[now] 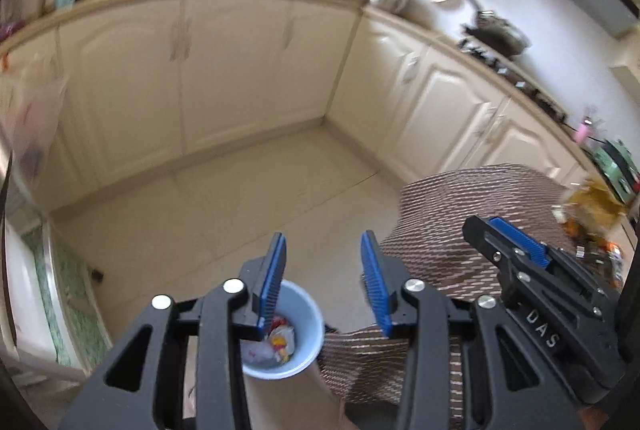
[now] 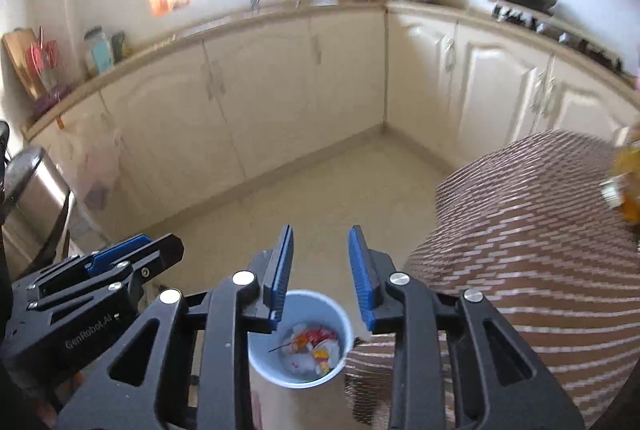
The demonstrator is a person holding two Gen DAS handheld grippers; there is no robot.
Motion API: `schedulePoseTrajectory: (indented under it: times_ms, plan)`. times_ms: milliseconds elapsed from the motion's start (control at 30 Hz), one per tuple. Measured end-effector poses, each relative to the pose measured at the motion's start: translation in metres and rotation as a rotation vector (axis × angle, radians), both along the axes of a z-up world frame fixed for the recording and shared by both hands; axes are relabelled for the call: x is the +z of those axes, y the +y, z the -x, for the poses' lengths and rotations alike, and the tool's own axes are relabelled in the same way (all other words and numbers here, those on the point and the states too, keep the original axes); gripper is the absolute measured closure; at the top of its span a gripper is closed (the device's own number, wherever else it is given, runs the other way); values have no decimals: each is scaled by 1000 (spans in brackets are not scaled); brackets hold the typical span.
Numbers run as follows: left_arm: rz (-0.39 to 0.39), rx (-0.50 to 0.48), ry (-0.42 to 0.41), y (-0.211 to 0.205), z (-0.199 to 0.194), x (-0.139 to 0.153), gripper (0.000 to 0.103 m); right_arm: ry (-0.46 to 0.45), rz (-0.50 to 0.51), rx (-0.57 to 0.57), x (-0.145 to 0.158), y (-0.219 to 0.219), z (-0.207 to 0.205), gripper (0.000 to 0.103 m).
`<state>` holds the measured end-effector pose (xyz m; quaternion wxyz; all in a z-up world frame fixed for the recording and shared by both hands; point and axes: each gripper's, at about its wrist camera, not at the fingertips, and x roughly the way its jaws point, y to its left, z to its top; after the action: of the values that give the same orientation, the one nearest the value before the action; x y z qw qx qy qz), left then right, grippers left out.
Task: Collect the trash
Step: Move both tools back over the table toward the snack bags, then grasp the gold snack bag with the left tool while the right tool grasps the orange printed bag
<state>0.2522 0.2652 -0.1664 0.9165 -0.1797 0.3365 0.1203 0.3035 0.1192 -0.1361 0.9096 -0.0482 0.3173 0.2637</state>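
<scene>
I look down into a kitchen corner with cream cabinets (image 2: 280, 89) and a pale tile floor (image 1: 240, 197). My left gripper (image 1: 323, 282) has its jaws partly apart, and nothing is between the blue pads. My right gripper (image 2: 320, 274) also stands with a narrow gap and holds nothing. Below both of them, on the floor beside the table, is a light blue bin (image 2: 344, 330). Inside it lies the trash (image 2: 312, 346): crumpled wrappers in white, red and yellow. In the left wrist view the same bin (image 1: 312, 326) appears under the left finger, and the wrappers (image 1: 280, 342) lie at its bottom.

To the right is a table with a brown patterned cloth (image 2: 540, 230). At its far edge I see some yellow packaging (image 1: 596, 205), but it is blurred. A steel pedal bin (image 2: 32, 189) stands at the left of the right wrist view.
</scene>
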Motion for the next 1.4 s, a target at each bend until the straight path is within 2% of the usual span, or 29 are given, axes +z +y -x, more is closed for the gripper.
schedulePoseTrajectory:
  times_ms: [133,267,467,567,700,833,1000,1200,1300,1333,1367,1400]
  plan:
    - [-31,-88,-66,-52,-4,37,57,-53,-21,-71,28,-57,12,65]
    - [-28,-198,-91,-116,-19,59,50,-101,-29,-166,46,-124,21,58]
    - [-50,-340,-120,-223,-45,74,47,-127,-8,-312,48,-220,28,56]
    - [-47,-389,-121,-265,-56,77,41,-123,-25,-381,47,-268,28,55]
    - [-24,-434,-120,-313,-82,80,40,-111,-26,-470,41,-319,20,55]
    - [-2,-438,-111,-335,-110,81,40,-93,-34,-537,37,-352,4,55]
    - [48,-415,-125,-348,-140,82,40,-77,-45,-565,33,-376,-11,54]
    - [130,-372,-74,-360,-187,69,40,-64,-43,-575,29,-387,-29,51]
    - [114,-357,-55,-366,-203,63,41,-50,-39,-598,23,-393,-35,48]
    - [117,-362,-58,-367,-207,61,48,-37,-40,-614,20,-397,-38,47]
    - [134,-381,-62,-369,-210,60,62,-28,-45,-623,17,-399,-40,46]
    - [147,-400,-60,-371,-212,59,68,-15,-52,-632,14,-403,-42,46]
